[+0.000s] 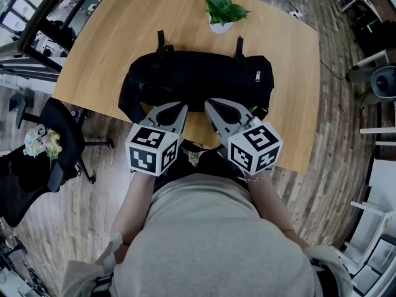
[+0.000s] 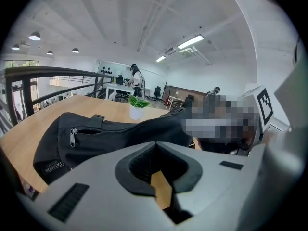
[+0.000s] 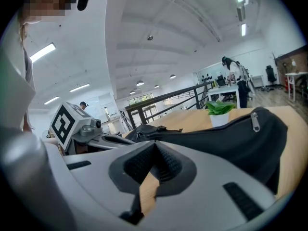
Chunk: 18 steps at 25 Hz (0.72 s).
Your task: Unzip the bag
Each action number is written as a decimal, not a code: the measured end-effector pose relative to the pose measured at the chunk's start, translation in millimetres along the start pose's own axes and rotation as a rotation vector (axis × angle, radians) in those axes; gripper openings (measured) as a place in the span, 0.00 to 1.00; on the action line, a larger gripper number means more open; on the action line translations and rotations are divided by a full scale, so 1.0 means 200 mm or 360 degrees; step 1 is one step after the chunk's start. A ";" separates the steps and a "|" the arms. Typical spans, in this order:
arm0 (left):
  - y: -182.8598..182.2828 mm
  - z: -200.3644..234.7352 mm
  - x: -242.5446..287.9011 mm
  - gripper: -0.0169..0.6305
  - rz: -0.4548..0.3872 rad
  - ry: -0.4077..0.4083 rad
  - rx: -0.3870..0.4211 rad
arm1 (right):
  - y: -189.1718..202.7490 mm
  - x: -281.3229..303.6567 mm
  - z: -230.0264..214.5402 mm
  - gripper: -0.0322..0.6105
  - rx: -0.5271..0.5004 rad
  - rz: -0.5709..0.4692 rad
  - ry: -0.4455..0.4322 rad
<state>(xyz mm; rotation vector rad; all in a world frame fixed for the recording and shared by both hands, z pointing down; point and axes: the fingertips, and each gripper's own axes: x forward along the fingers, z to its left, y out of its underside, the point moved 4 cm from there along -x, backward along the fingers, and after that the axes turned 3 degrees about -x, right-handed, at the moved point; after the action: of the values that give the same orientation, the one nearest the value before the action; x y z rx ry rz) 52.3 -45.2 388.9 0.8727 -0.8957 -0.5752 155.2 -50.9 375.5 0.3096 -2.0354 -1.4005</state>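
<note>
Closest to the head camera, a person's grey shirt [image 1: 210, 240] is seen, and just beyond it two grey hand-held grippers with black-and-white marker cubes are held side by side. Both the left gripper [image 1: 183, 107] and the right gripper [image 1: 208, 103] are closed tip to tip, with nothing between the jaws. Directly ahead of both tips a black fabric duffel bag [image 1: 198, 79] is laid across a light wooden table [image 1: 111, 36], and its zips appear closed. A silver zip pull [image 3: 253, 121] is seen ahead-right of the right gripper, a second zip pull [image 2: 73, 137] ahead-left of the left gripper. The approach is judged to be in hand, with nothing gripped. Next, jaws would need to be opened and one pull pinched while the bag is steadied
</note>
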 end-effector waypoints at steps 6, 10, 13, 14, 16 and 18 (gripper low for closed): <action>0.00 0.00 0.00 0.06 0.0005 0.0004 0.0000 | 0.00 0.00 -0.01 0.06 0.0021 -0.0007 0.0019; 0.01 0.00 0.00 0.06 0.0014 0.0005 -0.0003 | 0.02 0.00 0.00 0.06 -0.0010 0.0008 0.0030; 0.02 0.00 0.01 0.06 0.0028 0.0012 -0.0003 | 0.03 0.02 -0.01 0.06 -0.0010 0.0028 0.0025; 0.03 0.00 0.01 0.06 0.0033 0.0012 -0.0002 | 0.04 0.03 -0.01 0.06 -0.0007 0.0034 0.0023; 0.04 0.01 0.01 0.06 0.0041 0.0006 -0.0004 | 0.05 0.03 -0.01 0.06 -0.0005 0.0042 0.0021; 0.04 0.02 0.00 0.06 0.0045 0.0003 -0.0004 | 0.05 0.03 -0.01 0.06 0.0002 0.0045 0.0024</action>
<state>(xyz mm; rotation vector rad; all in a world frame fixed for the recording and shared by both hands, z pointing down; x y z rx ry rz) 50.7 -42.7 396.9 0.8570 -0.9040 -0.5511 153.5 -51.7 387.9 0.2900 -2.0212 -1.3757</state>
